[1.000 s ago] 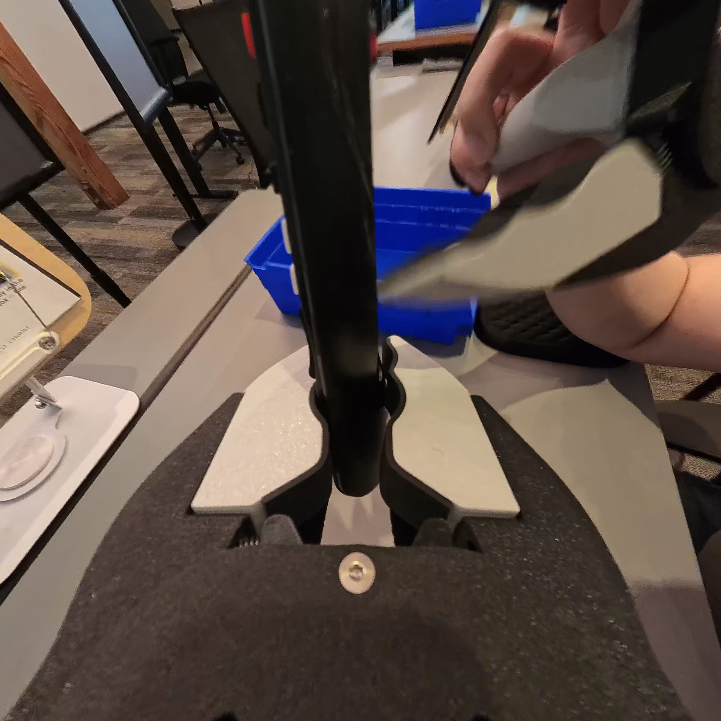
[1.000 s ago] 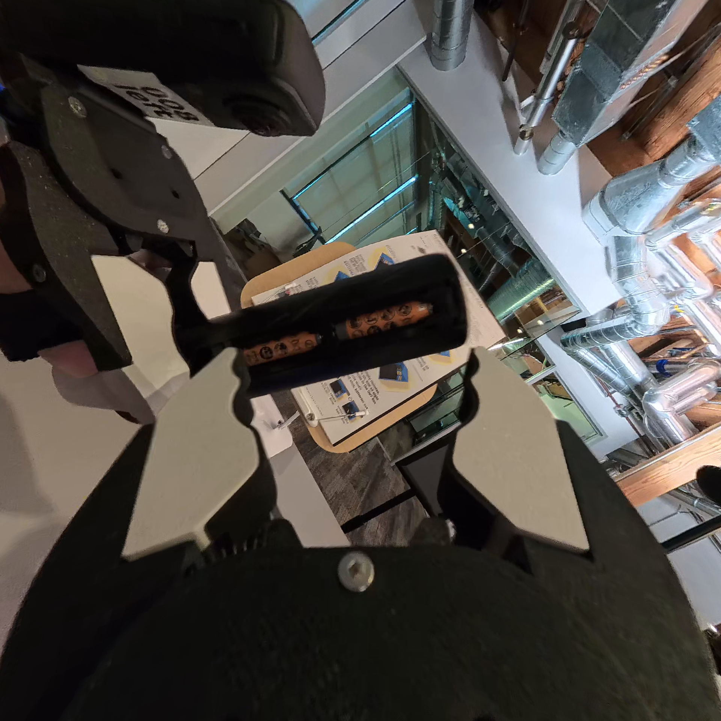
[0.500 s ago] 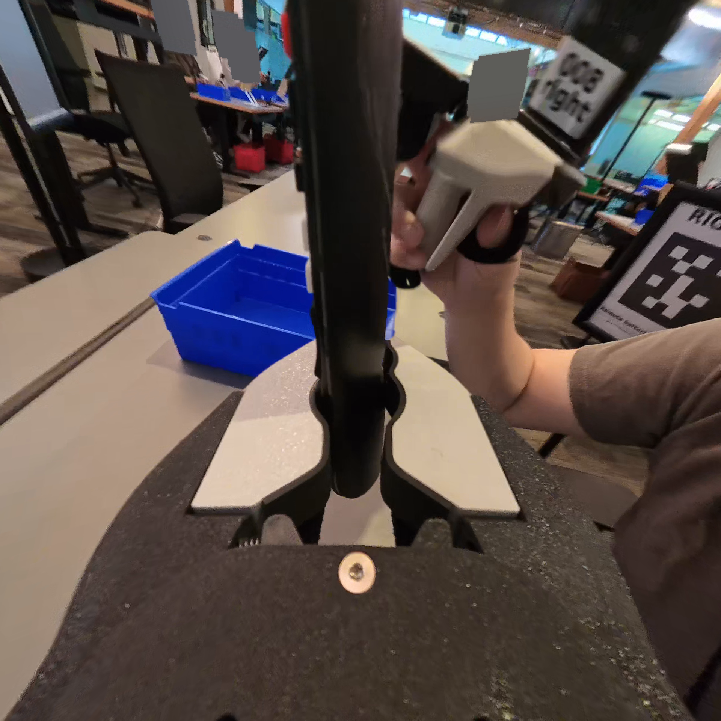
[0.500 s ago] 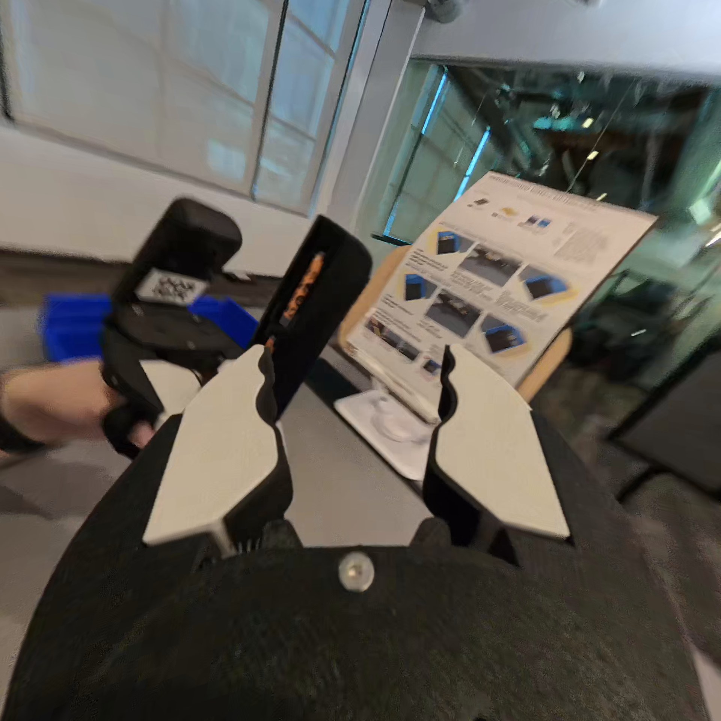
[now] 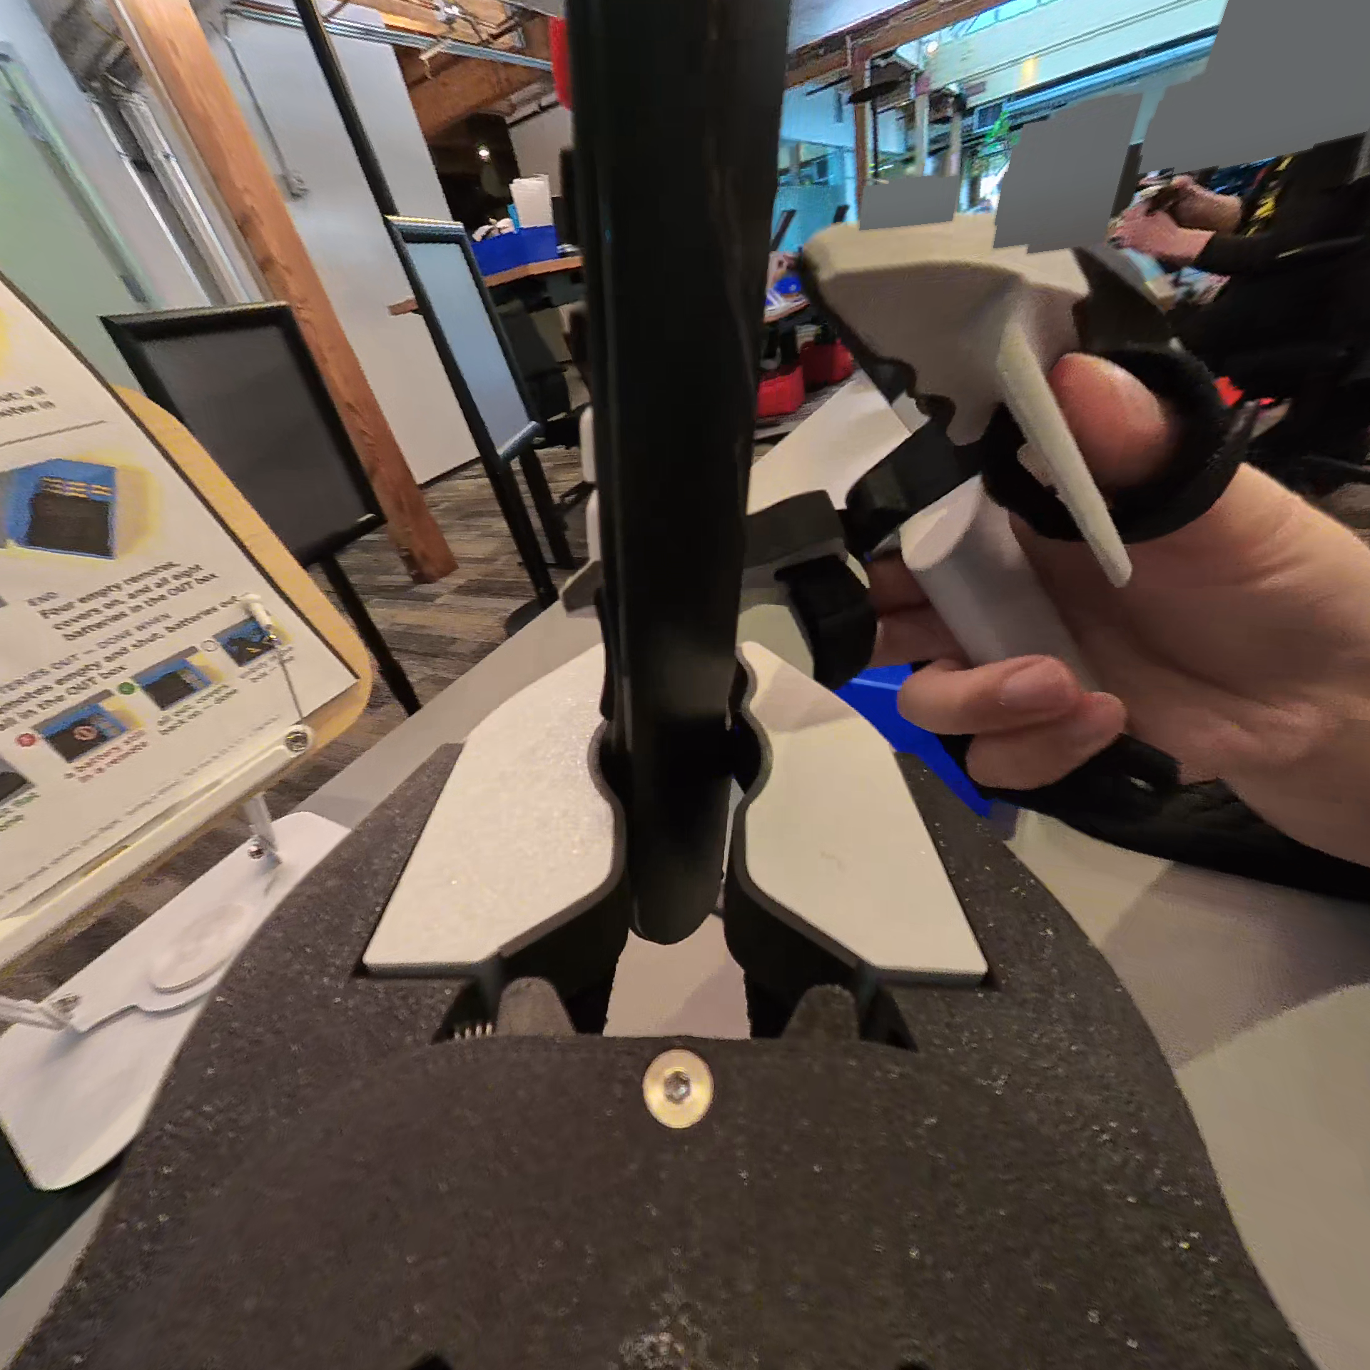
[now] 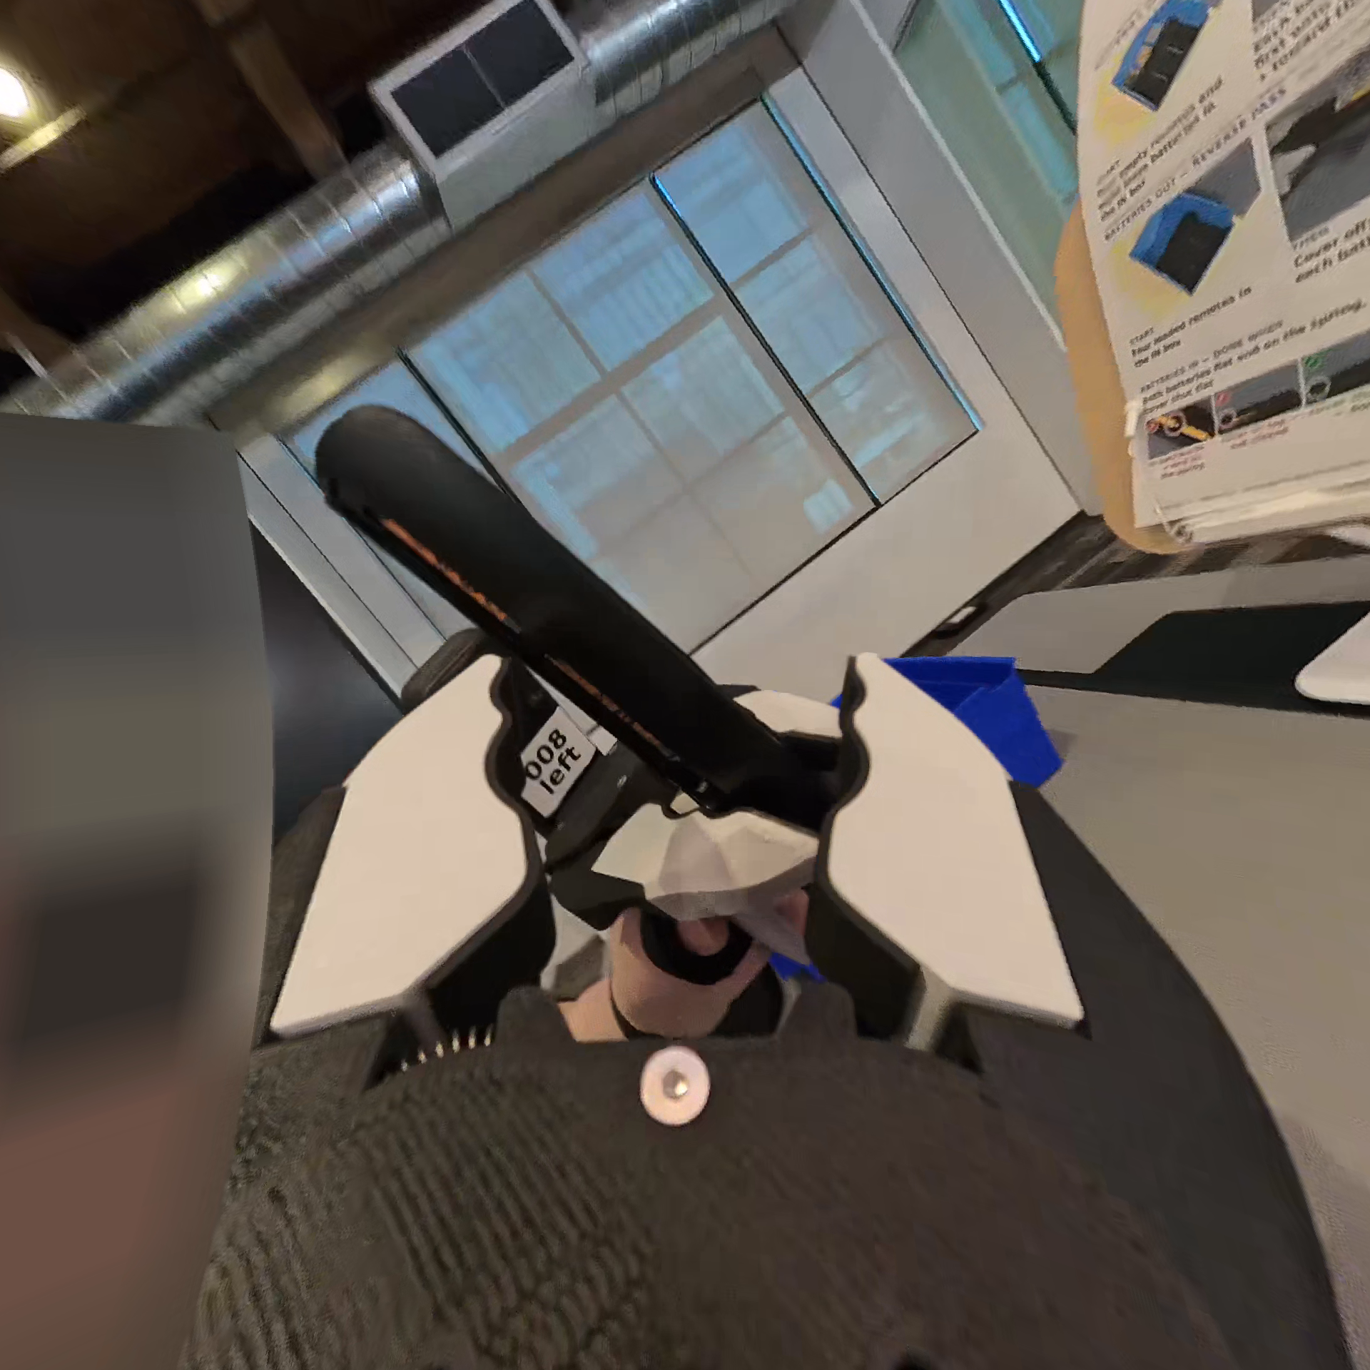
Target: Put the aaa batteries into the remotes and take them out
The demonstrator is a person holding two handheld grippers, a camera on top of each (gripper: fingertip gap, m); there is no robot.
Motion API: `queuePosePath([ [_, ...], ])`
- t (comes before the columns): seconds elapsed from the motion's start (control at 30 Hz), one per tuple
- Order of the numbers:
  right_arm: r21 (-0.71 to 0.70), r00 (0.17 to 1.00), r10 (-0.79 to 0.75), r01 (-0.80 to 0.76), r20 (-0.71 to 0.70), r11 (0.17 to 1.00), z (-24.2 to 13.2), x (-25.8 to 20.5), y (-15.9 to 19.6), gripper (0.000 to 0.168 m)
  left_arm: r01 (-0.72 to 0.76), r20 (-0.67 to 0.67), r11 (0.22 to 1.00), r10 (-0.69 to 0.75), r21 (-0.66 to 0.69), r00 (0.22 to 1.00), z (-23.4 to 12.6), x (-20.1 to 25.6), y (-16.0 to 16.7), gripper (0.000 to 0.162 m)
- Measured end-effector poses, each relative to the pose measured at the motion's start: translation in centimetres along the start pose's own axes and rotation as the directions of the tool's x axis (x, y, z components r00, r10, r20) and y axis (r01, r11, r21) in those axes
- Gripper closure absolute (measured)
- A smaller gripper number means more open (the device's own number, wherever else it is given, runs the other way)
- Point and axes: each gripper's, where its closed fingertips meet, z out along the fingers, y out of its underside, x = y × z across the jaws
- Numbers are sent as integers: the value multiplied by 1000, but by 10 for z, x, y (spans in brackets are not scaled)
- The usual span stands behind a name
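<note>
Left wrist view: the left gripper (image 5: 673,749) pinches a black remote (image 5: 667,415) near its lower end, and the remote stands upright between the two grey fingers. Its top runs out of frame. Only its plain side faces the camera, so the battery bay is hidden here. Right of it, a hand (image 5: 1156,637) grips the handle of the right gripper (image 5: 875,326), a finger through a black strap; that gripper's tips are blurred and partly behind the remote. A blue bin (image 5: 912,734) is mostly covered by the hand. An instruction board (image 5: 133,593) stands at left on the grey table (image 5: 1201,1038).

Right wrist view: the right gripper (image 6: 674,712) is spread wide with nothing in it. Beyond it the remote (image 6: 534,586) tilts up-left, held by the left gripper. Orange batteries (image 6: 474,593) show as a thin strip along its edge, too blurred to count. A hand (image 6: 689,978) shows under it. Bin corner (image 6: 993,712) at right.
</note>
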Motion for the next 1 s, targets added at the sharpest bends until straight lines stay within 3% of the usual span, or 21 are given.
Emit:
queuePosePath([
  [0.3, 29, 984, 176, -177, 20, 984, -1, 12, 4, 85, -47, 86, 998, 50, -39, 995, 2, -8, 8, 137],
  [0.5, -13, 995, 99, -100, -24, 995, 2, 15, 9, 85, 1, 77, 999, 3, -54, 997, 3, -9, 12, 137],
  [0.77, 14, 989, 147, -147, 26, 989, 1, 15, 7, 95, -62, 109, 995, 70, -77, 992, 3, -11, 13, 137],
  [1.0, 46, 983, 175, -177, 45, 983, 0, 14, 6, 94, -99, 140, 992, 108, -75, 984, 2, -13, 12, 137],
])
